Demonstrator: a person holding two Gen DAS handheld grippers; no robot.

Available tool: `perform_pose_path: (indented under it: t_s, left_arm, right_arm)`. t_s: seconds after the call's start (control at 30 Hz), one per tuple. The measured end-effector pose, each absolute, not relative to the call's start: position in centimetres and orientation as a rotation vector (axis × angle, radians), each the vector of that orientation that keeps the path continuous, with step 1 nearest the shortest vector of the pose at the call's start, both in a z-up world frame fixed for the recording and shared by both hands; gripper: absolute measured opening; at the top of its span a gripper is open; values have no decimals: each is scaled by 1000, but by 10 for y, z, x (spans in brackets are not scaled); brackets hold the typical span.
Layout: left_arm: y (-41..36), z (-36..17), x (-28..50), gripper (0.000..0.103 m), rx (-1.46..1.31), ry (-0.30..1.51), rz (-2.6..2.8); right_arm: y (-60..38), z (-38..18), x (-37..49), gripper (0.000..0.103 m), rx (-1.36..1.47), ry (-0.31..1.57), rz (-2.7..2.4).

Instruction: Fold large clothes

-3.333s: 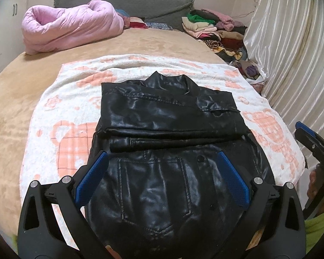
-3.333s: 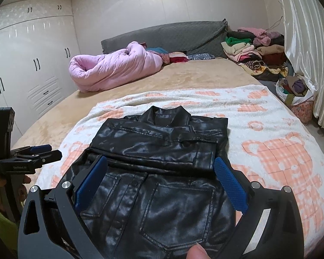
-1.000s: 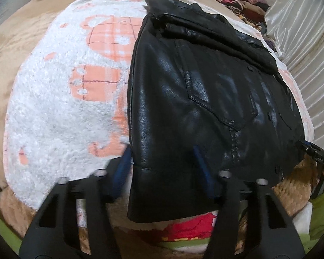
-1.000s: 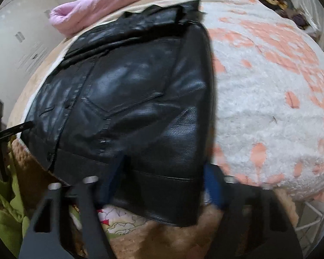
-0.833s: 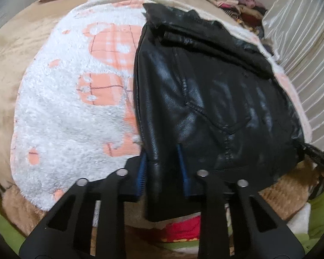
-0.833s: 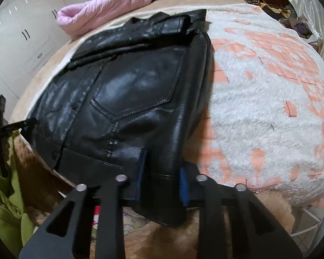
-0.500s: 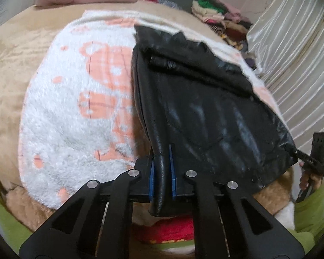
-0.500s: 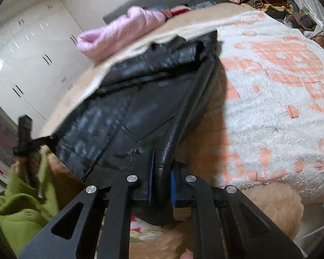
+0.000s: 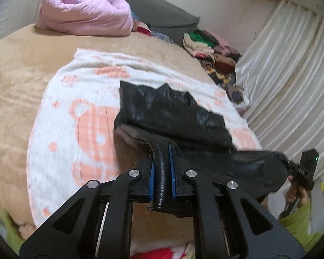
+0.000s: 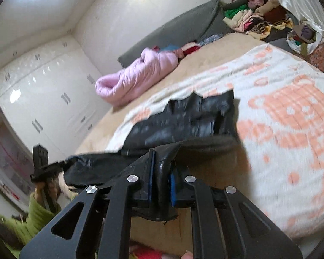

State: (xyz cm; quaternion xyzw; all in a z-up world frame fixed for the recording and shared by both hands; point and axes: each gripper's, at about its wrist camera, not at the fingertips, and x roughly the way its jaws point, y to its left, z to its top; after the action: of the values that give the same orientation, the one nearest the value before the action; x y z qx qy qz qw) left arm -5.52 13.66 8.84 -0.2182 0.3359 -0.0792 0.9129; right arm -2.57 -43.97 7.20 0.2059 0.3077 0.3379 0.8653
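So both grippers have a corner each of the black leather jacket point(image 9: 172, 112) right now. The left gripper point(image 9: 161, 177) has its blue-padded tongs pressed tight together with a fold of the jacket's hem pinched between them, and the right gripper point(image 10: 161, 181) is doing the same thing on the other bottom corner, pads squeezed onto a thick fold of leather. In the left wrist view you can see the right gripper off at the right edge, with the hem stretched between the two and hanging up off the bed. The collar end of the jacket lies flat on the white fleece blanket with orange bear prints point(image 9: 84, 116), while the lower half is lifted and curling over toward it, so you can see a shadowy gap underneath. The blanket is spread over a tan bedspread point(image 9: 17, 69). Further back there's a rolled-up pink puffy quilt point(image 9: 84, 17) against the grey headboard cushion point(image 9: 162, 15), and a messy pile of folded clothes point(image 10: 257, 19) by the shiny white curtain point(image 9: 291, 82). Both views are a bit motion-blurred
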Motion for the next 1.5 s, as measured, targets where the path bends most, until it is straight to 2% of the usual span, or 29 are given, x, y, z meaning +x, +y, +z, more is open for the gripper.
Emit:
perform_pose_path:
  t_s: [0.13, 0.37, 0.83, 1.5]
  left_arm:
    - [138, 103, -32, 5, -467, 675, -145]
    - [137, 117, -6, 5, -467, 667, -114]
    - [129, 128, 48, 6, -407, 684, -50]
    - [135, 109, 108, 7, -374, 724, -10]
  right_arm:
    - [-443, 75, 3, 10, 558, 668, 702]
    - [-439, 83, 27, 11, 587, 669, 672]
    - [-417, 95, 78, 11, 491, 689, 591]
    - [-392, 83, 145, 12, 401, 736, 506]
